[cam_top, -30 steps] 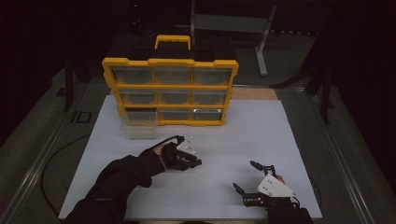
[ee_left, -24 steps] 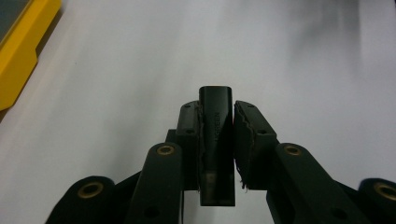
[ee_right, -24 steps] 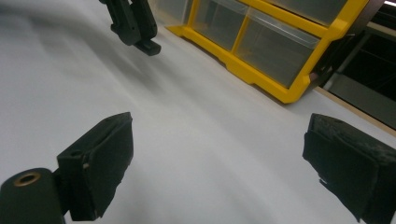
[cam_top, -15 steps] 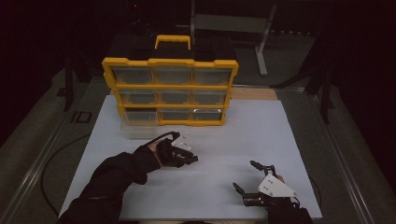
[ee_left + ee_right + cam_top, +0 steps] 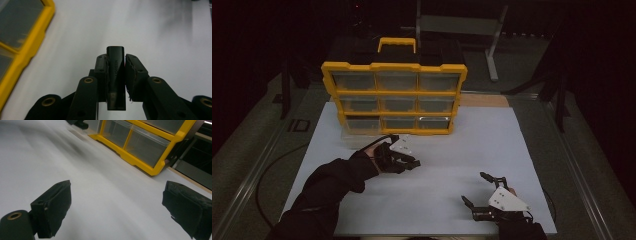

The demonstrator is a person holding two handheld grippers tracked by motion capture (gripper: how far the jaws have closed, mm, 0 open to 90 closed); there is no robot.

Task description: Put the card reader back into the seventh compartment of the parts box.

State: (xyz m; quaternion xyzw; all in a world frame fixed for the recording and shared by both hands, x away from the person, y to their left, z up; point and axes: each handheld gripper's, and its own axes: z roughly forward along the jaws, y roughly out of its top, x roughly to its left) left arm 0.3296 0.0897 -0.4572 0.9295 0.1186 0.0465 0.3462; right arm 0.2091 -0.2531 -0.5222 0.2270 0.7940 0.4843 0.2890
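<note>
My left gripper (image 5: 413,163) hovers over the white mat, just in front of the yellow organizer (image 5: 394,93). It is shut on a small black bar (image 5: 115,75), which stands upright between the pads with its rounded end poking out past them. The same grip fills the left gripper view, with the left gripper (image 5: 116,61) over bare mat and the organizer's yellow frame (image 5: 30,52) at the left. My right gripper (image 5: 473,187) rests at the near right of the mat, open, nothing between its pads. In the right gripper view the right gripper (image 5: 116,202) faces the organizer (image 5: 140,160).
The organizer has three rows of clear drawers and a yellow handle (image 5: 397,44). A clear drawer (image 5: 358,134) at its bottom left stands out over the mat. The white mat (image 5: 472,145) lies on a dark table with a cable (image 5: 267,180) at the left.
My left hand has lifted and drifted a little toward the organizer's bottom left, still gripping the black bar. The right hand has stayed put.
</note>
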